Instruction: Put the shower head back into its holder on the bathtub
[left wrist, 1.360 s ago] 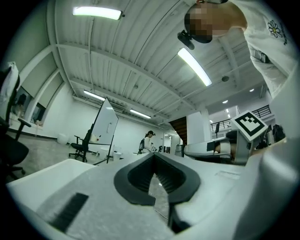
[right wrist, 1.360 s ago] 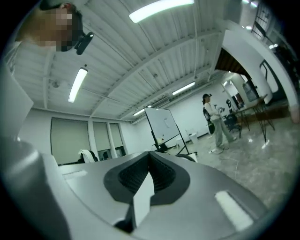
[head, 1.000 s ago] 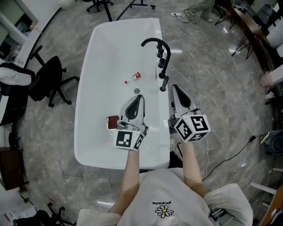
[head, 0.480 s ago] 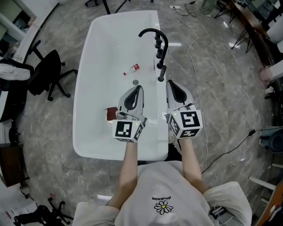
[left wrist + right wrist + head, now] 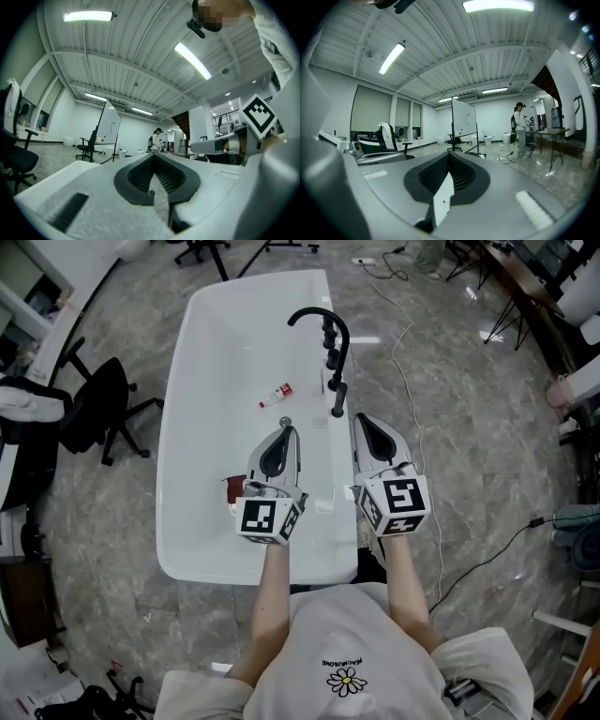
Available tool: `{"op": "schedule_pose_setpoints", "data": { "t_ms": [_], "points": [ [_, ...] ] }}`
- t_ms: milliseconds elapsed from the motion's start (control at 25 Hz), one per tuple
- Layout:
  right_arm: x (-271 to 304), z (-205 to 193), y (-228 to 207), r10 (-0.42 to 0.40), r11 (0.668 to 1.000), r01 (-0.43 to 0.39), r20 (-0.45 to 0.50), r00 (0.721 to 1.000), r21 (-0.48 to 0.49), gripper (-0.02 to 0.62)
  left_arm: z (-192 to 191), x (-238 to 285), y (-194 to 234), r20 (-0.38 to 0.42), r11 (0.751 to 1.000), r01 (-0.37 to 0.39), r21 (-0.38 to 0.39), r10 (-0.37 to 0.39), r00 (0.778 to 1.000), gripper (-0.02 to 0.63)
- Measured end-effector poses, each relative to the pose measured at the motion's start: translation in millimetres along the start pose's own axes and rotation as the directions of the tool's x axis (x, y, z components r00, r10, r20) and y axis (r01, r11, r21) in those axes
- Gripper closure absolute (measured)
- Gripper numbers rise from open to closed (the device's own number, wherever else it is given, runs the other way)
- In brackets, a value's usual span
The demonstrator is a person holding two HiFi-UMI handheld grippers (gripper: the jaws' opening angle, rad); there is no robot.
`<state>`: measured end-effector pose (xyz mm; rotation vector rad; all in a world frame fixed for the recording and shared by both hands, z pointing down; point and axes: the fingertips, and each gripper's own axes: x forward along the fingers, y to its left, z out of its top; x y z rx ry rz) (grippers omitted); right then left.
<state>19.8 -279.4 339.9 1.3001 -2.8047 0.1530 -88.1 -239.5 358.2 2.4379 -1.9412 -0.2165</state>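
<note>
1. On the far left, a black office chair (image 5: 103,404) stands on the stone floor, well clear of the work.
2. The white bathtub (image 5: 216,563) fills the middle of the head view. Loose in its basin lie a small red-and-white bottle (image 5: 275,396) and, nearer the person, a dark reddish object (image 5: 234,489) that is too small to identify.
3. The left gripper (image 5: 284,432) hovers over the basin just beside that reddish object. Its own view (image 5: 153,154) shows the jaws pressed together with nothing between them, looking out level across the room.
4. On the tub's right rim sits the black faucet (image 5: 332,357) with its arched spout. At the near end of that row a slim black stick (image 5: 338,401) stands upright, and I take it for the shower head. It looks as if it is standing at the rim fitting, but the head view is too small to show whether it is seated in a holder.
5. The right gripper (image 5: 362,420) is above the right rim, its tip near that black stick but apart from it. Its own view (image 5: 449,153) shows the jaws closed and empty.
6. Neither gripper carries anything, so either the shower head is already placed or the grasp has not begun. I cannot settle which.
</note>
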Motion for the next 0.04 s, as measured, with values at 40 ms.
{"op": "schedule_pose_setpoints", "data": {
  "t_ms": [40],
  "points": [
    [-2.2,-0.6,-1.0,-0.002,1.000,0.002,0.000,1.000,0.001,0.589,-0.9,-0.4,-2.2,0.002,1.000,0.003,-0.006,-0.003,1.000,0.606]
  ]
}}
